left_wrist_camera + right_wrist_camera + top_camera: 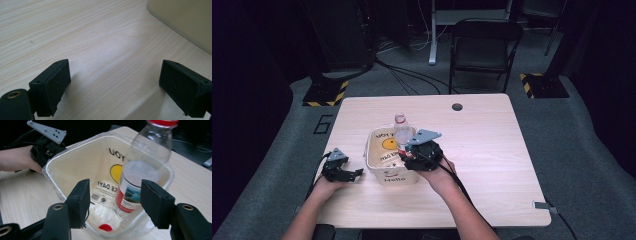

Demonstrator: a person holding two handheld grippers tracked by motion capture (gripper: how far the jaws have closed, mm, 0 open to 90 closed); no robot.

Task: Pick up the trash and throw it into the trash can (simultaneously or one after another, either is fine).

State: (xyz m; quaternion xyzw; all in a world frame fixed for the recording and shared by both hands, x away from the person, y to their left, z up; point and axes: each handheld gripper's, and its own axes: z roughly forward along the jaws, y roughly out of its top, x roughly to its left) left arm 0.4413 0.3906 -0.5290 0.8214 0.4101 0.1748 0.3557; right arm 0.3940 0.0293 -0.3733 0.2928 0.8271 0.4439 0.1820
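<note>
A cream bin [373, 145] lined with a clear bag stands on the table, printed with a yellow face and "Hello". A clear plastic bottle [401, 131] with a red neck ring leans inside it, neck up. In the right gripper view the bottle [142, 170] has a red and blue label, and a red cap [105, 227] lies on the bin's floor. My right gripper [115, 200] hangs over the bin's near rim [75, 147], open, with the bottle's lower part close to its right-hand pad. My left gripper [113, 85] rests open and bare on the wood left of the bin [185, 20].
The light wooden table [492, 150] has a cable hole [457, 106] near its far edge. A black folding chair [484, 47] stands behind it. Yellow-and-black striped bases [326, 93] and cables lie on the grey floor.
</note>
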